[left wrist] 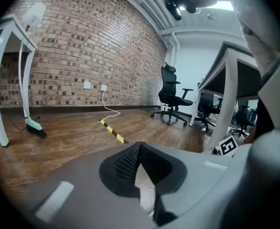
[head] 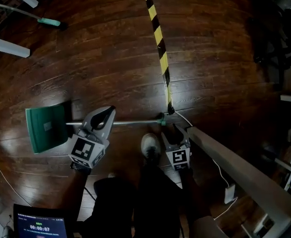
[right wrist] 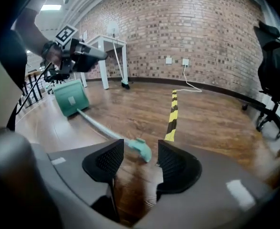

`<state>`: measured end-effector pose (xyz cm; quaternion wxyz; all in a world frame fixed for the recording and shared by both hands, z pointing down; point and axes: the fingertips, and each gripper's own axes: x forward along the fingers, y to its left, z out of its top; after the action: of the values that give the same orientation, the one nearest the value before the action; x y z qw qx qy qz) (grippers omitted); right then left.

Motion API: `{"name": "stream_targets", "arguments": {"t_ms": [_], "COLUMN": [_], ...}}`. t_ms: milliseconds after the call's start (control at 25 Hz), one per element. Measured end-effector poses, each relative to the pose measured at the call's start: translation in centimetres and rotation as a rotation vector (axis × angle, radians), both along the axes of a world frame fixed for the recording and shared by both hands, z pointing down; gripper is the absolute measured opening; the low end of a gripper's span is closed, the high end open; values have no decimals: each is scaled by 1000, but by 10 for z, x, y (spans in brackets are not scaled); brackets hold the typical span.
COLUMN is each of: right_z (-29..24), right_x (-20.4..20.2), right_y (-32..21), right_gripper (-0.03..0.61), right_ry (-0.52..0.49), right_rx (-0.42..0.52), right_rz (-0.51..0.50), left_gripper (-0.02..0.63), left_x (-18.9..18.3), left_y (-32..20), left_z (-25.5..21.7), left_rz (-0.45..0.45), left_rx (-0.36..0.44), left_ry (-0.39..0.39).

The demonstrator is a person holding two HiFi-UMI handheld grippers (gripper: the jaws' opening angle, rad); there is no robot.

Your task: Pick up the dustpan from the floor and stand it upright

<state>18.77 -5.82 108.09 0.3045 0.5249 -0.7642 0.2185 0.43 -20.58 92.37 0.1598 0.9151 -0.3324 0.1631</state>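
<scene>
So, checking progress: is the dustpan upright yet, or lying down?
Lying down: the dustpan and its handle both rest flat along the floor.

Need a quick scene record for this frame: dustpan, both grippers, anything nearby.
dustpan: lying on wood floor, not yet upright
handle: along the floor, teal end by the right gripper
left gripper: shut, empty, over the handle near the pan, contact unclear
right gripper: open, teal end just ahead of its gap, not gripped
nearby: yellow-black tape strip on the floor
</scene>
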Motion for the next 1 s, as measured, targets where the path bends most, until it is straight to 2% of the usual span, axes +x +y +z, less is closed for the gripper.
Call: {"name": "stream_targets", "arguments": {"t_ms": [240, 400, 640, 680, 800, 1000], "right_z": [88, 111, 115, 113, 103, 60], "right_x": [1, 7, 9, 9, 14, 34], "right_y": [0, -15, -37, -40, -45, -47], "right_gripper": [231, 196, 125, 91, 84, 81], "right_ry": [73, 91, 112, 128, 161, 179], "right_rx": [-32, -29, 19, 23, 22, 40], "right_rz": [-41, 5, 35, 35, 56, 108], "left_gripper": [0, 0, 0, 0, 0, 0], "left_x": [-4, -7, -11, -13, -18, -26], "left_y": [-6, -6, -9, -11, -15, -17], "left_z": [50, 72, 78, 77, 68, 43], "left_rz": [14, 13, -9, -13, -27, -73], "left_rx": [31, 34, 16, 24, 42, 11], "left_ry": [-1, -5, -1, 1, 1, 12]}}
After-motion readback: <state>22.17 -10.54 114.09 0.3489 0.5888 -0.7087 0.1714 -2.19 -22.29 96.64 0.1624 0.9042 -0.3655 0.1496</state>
